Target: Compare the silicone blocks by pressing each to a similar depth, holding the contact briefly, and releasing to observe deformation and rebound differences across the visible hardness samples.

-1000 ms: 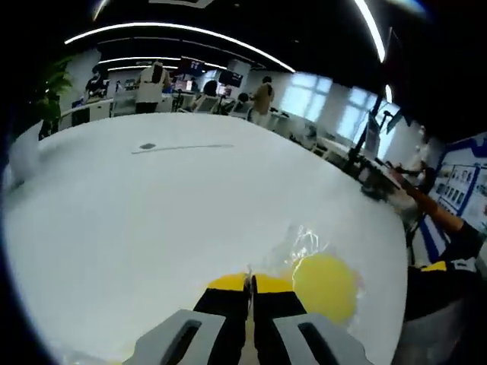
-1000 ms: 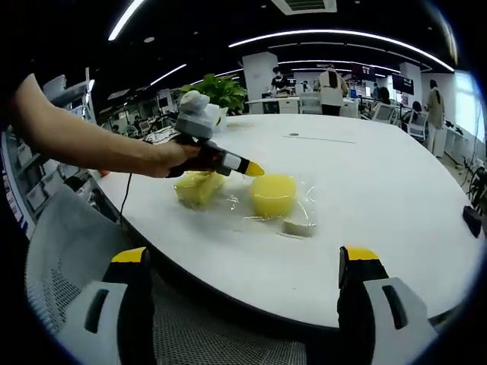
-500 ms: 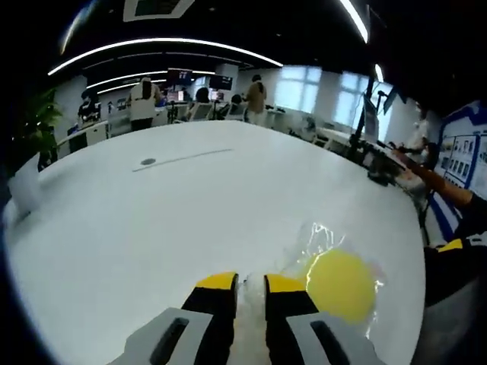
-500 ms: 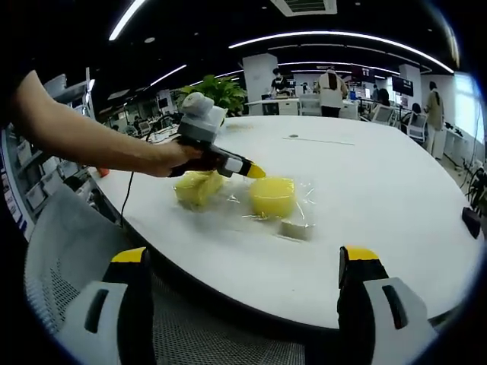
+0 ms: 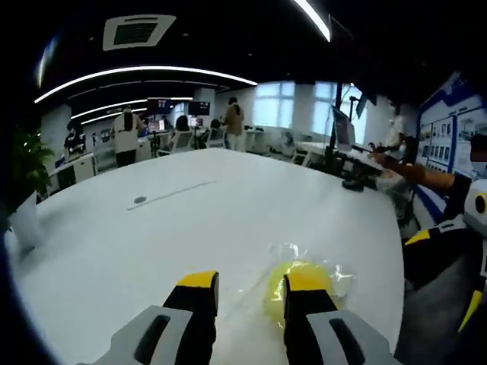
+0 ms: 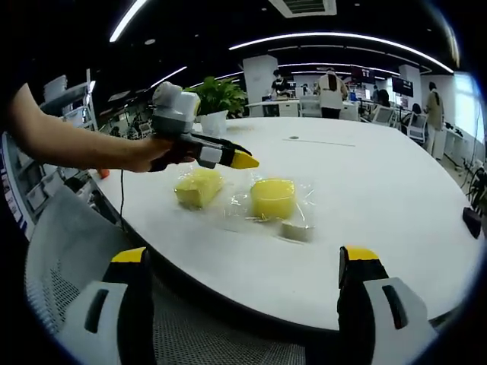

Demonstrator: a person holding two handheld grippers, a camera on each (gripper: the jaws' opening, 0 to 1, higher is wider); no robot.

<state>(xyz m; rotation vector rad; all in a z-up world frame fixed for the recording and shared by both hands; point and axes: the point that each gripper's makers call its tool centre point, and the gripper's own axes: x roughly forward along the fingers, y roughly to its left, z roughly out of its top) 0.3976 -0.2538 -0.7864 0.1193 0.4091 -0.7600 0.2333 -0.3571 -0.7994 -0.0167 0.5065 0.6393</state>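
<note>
Three silicone blocks lie in clear plastic wrap on the white table (image 6: 380, 190): a crumpled yellow block (image 6: 198, 187), a round yellow block (image 6: 272, 198) and a small pale block (image 6: 295, 228). A hand holds my left gripper (image 6: 242, 160) in the air above and between the two yellow blocks, touching neither. In the left gripper view my left gripper (image 5: 251, 281) is open, and its right finger half hides the round yellow block (image 5: 278, 287). My right gripper (image 6: 245, 258) stands wide open, off the table's near edge, with nothing between its fingers.
A grey mesh chair (image 6: 68, 251) sits under my right gripper. A potted plant (image 6: 215, 95) stands at the table's far left, and a dark object (image 6: 472, 219) lies at its right edge. People stand at desks (image 6: 331, 90) in the background.
My left gripper has opened from shut and risen off the yellow blocks, drawing back a little. The right gripper has stayed still.
</note>
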